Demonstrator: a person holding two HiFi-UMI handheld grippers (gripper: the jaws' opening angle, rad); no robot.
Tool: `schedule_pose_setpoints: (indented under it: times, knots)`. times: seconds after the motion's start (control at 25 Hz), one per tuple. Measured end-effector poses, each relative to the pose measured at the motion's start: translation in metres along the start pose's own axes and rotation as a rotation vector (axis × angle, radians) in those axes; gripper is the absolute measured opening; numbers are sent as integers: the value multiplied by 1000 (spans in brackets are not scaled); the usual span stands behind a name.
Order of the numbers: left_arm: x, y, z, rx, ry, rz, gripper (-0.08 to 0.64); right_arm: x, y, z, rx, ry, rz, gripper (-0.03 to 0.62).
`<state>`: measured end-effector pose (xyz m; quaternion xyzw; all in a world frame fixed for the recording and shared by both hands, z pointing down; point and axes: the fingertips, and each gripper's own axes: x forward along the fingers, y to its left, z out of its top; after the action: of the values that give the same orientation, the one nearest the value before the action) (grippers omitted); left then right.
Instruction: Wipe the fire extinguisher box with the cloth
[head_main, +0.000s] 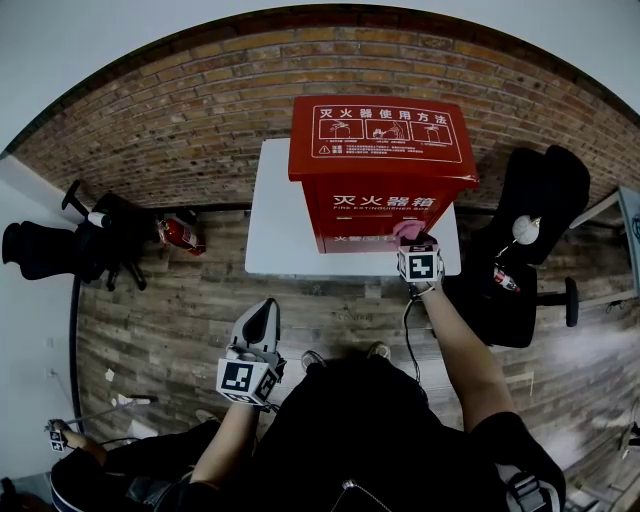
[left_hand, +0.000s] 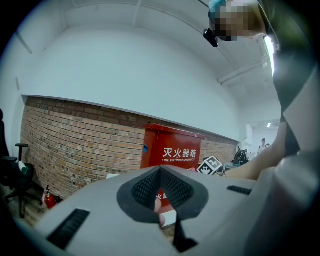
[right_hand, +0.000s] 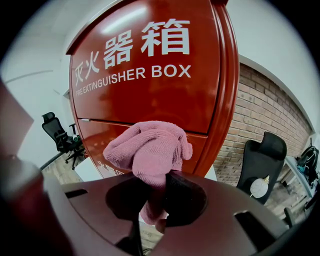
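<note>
— What's the biggest thing around the fire extinguisher box?

— The brick wall running behind it. After that comes the plank floor, which spreads out in front of the box and to both sides.

— And the box itself?

— It's red and upright, with white lettering on the front and a diagram panel on its sloped lid. It stands on a white tabletop, and the bare white surface reaches out mostly to the box's left.

— Anything else nearby?

— A black office chair sits just to the right of the box. A second chair, also black, is well off to the left. A small red extinguisher is on the floor, left of the box too, but nearer.

— Now the claws.

— The right claw is up at the box's front, low and toward its right edge, clenched on a pink cloth. The cloth bunches out past the tips, right at the red front panel. I can't tell whether it actually touches.

— And the left one?

— The left claw hangs well in front of the box and to its left. Its jaws are closed together with nothing between them, and it points toward the box.
</note>
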<state>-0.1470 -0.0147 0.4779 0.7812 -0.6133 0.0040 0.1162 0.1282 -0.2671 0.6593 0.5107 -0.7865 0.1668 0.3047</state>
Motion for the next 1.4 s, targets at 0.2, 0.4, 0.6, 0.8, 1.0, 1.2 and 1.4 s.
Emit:
schedule_pose_setpoints:
  times: [0.2, 0.4, 0.6, 0.8, 1.0, 1.2, 1.4]
  knots:
    - [-1, 1, 0, 1, -7, 1, 23, 1, 8, 2, -5, -4, 13, 77]
    - [-4, 3, 1, 1, -6, 7, 23, 2, 14, 3, -9, 3, 18, 77]
    - [-8, 6, 2, 5, -10, 15, 23, 2, 23, 5, -12, 2, 31, 77]
    - [-11, 9, 2, -2, -6, 21, 23, 3, 35, 11, -18, -7, 52, 77]
    - [-17, 13, 0, -4, -1, 29, 23, 4, 46, 12, -27, -6, 65, 77]
    - [-23, 17, -1, 0, -2, 39, 23, 6, 55, 14, -39, -4, 78, 77]
    - [-28, 18, 1, -1, -8, 46, 23, 10, 65, 15, -50, -6, 91, 77]
